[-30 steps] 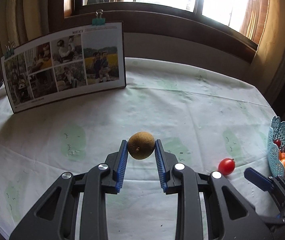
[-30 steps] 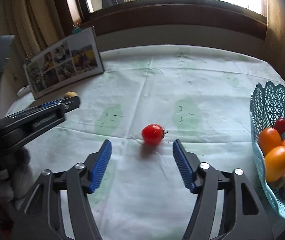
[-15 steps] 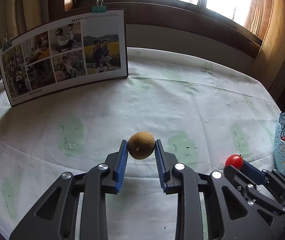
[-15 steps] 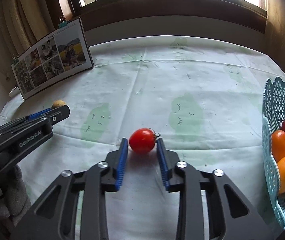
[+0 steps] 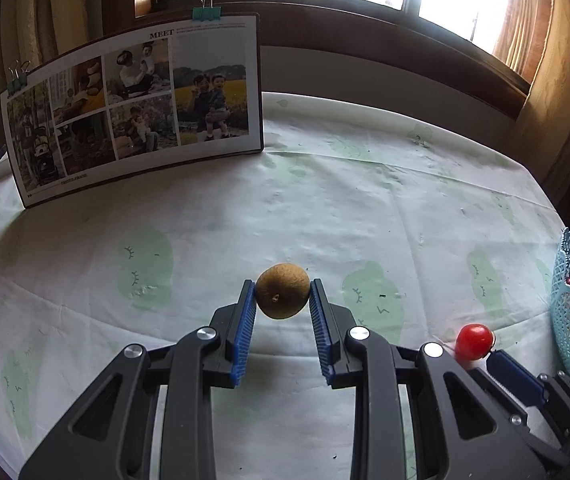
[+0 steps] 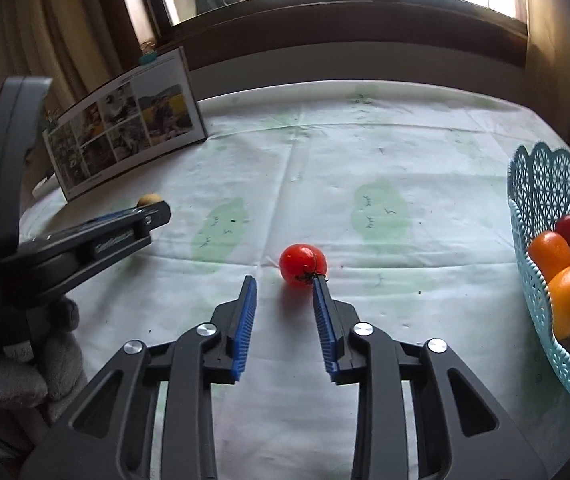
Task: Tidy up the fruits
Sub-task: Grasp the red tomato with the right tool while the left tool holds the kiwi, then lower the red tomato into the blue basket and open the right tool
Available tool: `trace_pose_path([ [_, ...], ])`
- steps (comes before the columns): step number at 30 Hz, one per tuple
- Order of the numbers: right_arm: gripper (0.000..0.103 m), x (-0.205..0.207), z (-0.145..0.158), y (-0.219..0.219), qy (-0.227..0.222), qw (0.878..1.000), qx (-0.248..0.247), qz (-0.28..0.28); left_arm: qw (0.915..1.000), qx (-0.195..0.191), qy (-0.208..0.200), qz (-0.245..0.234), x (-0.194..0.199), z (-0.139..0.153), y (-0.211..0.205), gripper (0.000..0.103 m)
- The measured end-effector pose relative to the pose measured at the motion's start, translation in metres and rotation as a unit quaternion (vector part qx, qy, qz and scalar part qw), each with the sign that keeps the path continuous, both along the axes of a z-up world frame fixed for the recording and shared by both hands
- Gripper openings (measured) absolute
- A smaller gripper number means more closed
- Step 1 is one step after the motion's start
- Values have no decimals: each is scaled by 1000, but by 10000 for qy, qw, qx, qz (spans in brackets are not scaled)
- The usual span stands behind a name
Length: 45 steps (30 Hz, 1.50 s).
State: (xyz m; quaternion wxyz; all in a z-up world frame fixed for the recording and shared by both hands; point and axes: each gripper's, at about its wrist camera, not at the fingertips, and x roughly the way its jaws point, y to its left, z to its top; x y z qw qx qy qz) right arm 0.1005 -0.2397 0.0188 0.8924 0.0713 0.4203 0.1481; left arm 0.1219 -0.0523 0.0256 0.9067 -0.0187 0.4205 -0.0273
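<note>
Done so far: several fruits already inside the basket [image 6: 541,184] — orange oval ones, a small dark red one, a few dull brownish ones lower down.
Left to do: two fruits outside the basket; neither delivered yet, judging by where both sit.
Kiwi [image 5: 282,291]: well away from the basket, on the far side of the tomato from it; lifted clear of the tablecloth [image 5: 325,208], shadow visible beneath.
Tomato [image 6: 303,265]: lying on the tablecloth, between the kiwi and the basket, nearer the basket; stem side turned toward the camera.
Left gripper [image 5: 281,300]: pinching the kiwi by its two sides, blue pads pressed flat against the skin; grip looks firm and centred.
Right gripper [image 6: 284,296]: jaws parting slightly, only narrowly spread; tomato sitting just past the tips, not between the pads; right pad tip touching or all but touching the stem, left pad clear of the fruit.
Hold on tomato: none at present; probably a missed or slipped pinch.
Likely next: reach further over the tomato before squeezing; round, smooth skin prone to rolling off toward the basket.
Background: photo board [image 5: 133,108] propped upright, far beyond the kiwi from the basket; no part in the task.
</note>
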Motion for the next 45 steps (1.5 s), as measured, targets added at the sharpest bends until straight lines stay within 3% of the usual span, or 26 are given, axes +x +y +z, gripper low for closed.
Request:
trace_pose_path([
  [2, 51, 3, 0, -5, 34, 9999, 51, -98, 10000, -20, 10, 7, 0, 0, 1, 28],
  [10, 52, 22, -5, -2, 199, 9998, 25, -63, 10000, -35, 23, -10, 2, -1, 1, 28],
  [12, 48, 25, -9, 1, 235, 9997, -46, -38, 10000, -33, 30, -14, 2, -1, 1, 28],
  [14, 31, 26, -10, 2, 198, 9997, -126, -77, 10000, -25, 44, -21, 2, -2, 0, 28],
  [15, 29, 26, -10, 1, 202, 9997, -123, -78, 10000, -21, 49, -28, 3, -3, 0, 28],
  [31, 29, -13, 18, -15, -293, 9990, 165, -285, 9995, -40, -126, -276, -10, 9, -15, 28],
  [45, 29, -56, 56, -93, -907, 9871, 471, -1229, 9952, -16, -459, -864, -43, 31, -52, 28],
])
